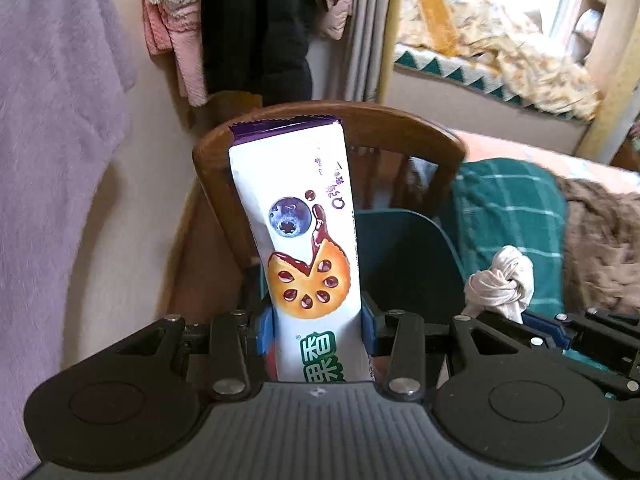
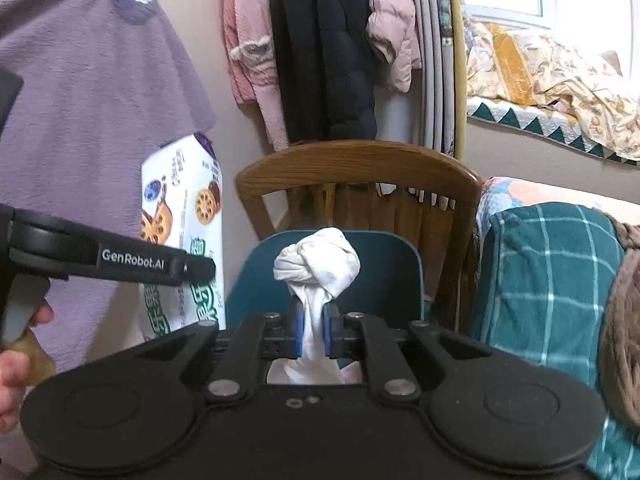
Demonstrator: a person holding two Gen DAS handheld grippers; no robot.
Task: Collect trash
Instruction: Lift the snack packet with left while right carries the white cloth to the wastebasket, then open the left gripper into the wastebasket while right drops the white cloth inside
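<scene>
Above the bin (image 2: 400, 256), both grippers held trash.
Left gripper (image 1: 316, 332) clamped a light, crinkly wrapper (image 1: 300, 232); right gripper (image 2: 312, 336) pinched a soft, probably tissue wad (image 2: 316, 264) below its knot.

Clearance, as held: my left gripper (image 1: 316, 332) is filled by the upright biscuit wrapper (image 1: 304, 232); my right gripper (image 2: 312, 330) by the knotted white bag (image 2: 316, 260). Ahead: dark bin (image 2: 392, 272), opening unobstructed. Behind it: wooden chair back (image 2: 360, 160). Right: green plaid blanket (image 2: 552, 272). Left: hanging purple garment (image 2: 92, 100).
</scene>
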